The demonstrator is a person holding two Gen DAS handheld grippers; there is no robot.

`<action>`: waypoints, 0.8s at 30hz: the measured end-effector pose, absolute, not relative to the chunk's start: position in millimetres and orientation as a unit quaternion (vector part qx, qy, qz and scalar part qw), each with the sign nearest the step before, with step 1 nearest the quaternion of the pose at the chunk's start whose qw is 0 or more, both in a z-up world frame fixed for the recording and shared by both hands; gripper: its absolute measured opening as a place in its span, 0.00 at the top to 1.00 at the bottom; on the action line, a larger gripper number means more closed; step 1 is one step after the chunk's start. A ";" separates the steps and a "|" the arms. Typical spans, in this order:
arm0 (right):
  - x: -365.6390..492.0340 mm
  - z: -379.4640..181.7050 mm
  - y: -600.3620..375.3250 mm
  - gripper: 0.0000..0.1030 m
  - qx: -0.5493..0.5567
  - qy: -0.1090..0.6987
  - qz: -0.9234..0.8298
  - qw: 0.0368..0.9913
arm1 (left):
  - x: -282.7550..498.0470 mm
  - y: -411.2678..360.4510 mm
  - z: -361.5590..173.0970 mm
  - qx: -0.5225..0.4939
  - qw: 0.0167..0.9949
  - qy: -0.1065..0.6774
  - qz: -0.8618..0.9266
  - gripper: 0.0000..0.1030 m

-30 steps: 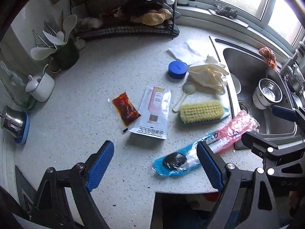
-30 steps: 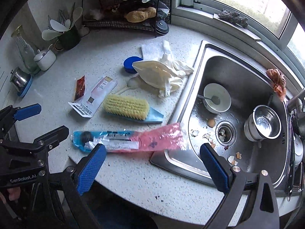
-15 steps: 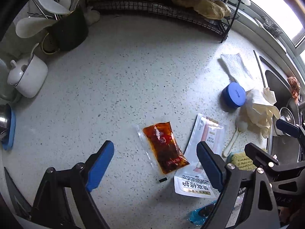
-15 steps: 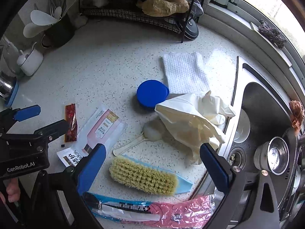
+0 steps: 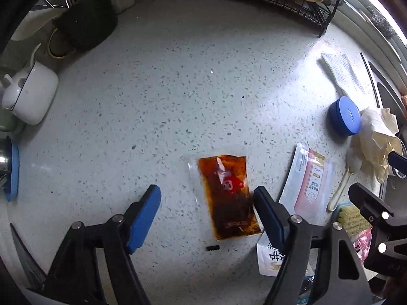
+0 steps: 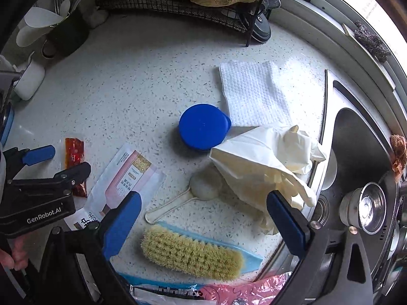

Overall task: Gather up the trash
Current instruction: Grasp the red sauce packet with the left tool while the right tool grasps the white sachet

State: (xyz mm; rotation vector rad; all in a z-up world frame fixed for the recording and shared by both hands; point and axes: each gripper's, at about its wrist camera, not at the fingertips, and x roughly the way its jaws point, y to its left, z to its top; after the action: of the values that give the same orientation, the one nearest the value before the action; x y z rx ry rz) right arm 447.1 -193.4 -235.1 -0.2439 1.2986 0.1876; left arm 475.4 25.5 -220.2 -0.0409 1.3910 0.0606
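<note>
Left tongs [image 5: 207,211] now closer over sauce packet [image 5: 226,195], wide apart, empty, right tongs [image 6: 203,218] likewise gaping above brush [image 6: 190,254], white pouch [image 5: 307,178] beside packet on tabletop [image 5: 178,89].

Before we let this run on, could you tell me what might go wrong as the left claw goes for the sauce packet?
The sauce packet lies flat on the counter, so the open left claw may slide over it. Its right finger sits at the white pouch and might catch that too. A hard squeeze might burst the sauce.

You had 1 sauce sachet [image 5: 227,195], 1 white-pink pouch [image 6: 127,175], 1 blue lid [image 6: 202,126], 1 scrub brush [image 6: 190,254], 1 spoon [image 6: 183,200], 1 paper towel [image 6: 251,92], 1 teapot [image 5: 29,95].
</note>
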 end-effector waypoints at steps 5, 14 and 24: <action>441.6 -232.9 -190.9 0.04 -0.111 0.600 0.093 0.786 | 465.1 24.1 -210.9 -0.023 0.782 0.622 0.025 0.74; 424.2 -214.0 -165.4 0.04 -0.121 0.575 0.156 0.794 | 424.0 46.8 -184.1 -0.063 0.805 0.590 0.022 0.93; 386.2 -216.0 -117.8 0.04 -0.155 0.568 0.260 0.765 | 357.5 82.5 -171.5 -0.104 0.808 0.576 0.070 0.93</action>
State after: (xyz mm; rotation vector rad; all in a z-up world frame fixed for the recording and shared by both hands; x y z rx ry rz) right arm 386.2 -117.8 -216.0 -0.3363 1.2340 0.5652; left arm 357.5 82.5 -171.5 -0.2224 1.2313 0.1498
